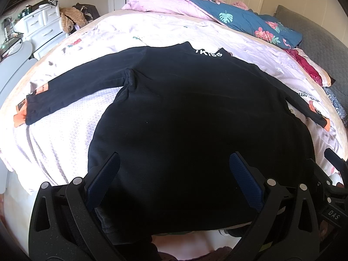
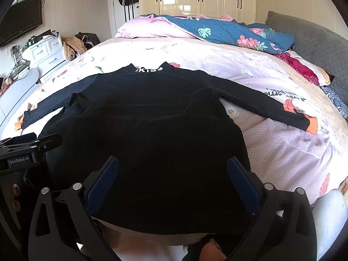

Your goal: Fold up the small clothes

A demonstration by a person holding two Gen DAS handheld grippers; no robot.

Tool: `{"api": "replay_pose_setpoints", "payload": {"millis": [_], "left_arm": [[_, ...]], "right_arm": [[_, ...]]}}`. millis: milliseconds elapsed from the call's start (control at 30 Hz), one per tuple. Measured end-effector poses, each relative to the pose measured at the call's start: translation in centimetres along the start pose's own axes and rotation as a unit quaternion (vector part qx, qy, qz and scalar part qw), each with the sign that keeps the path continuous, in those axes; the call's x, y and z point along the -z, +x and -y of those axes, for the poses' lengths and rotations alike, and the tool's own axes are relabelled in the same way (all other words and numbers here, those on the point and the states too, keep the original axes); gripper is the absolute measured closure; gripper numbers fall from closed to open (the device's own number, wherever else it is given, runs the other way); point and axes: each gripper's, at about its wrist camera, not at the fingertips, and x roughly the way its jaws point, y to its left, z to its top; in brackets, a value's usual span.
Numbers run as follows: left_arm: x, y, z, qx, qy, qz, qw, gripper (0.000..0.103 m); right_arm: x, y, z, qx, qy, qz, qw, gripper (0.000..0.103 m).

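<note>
A black long-sleeved top [image 1: 184, 113] lies flat on the bed, collar with white lettering at the far end, both sleeves spread out with orange cuffs. It also shows in the right wrist view [image 2: 148, 119]. My left gripper [image 1: 174, 163] is open, its fingers over the hem's left part. My right gripper [image 2: 173, 165] is open over the hem's right part. The left gripper's body [image 2: 32, 145] shows at the left edge of the right wrist view. The hem edge hangs near the bed's front edge.
The bed has a pale pink printed sheet [image 2: 282, 152]. A blue floral quilt [image 2: 228, 32] and pink pillow [image 2: 148, 28] lie at the far end. A grey headboard [image 2: 315, 41] is right. White drawers [image 2: 47, 52] stand left.
</note>
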Motion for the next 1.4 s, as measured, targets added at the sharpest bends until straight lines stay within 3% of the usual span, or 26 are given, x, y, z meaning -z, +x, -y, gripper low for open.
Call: {"api": "replay_pose_setpoints", "payload": {"millis": [1400], "left_arm": [[-0.6,0.9,0.4,0.009,0.003,-0.009,0.9999,0.009]], "right_arm": [[-0.9,0.8,0.1,-0.003,0.003,-0.007,1.000,0.004]]}}
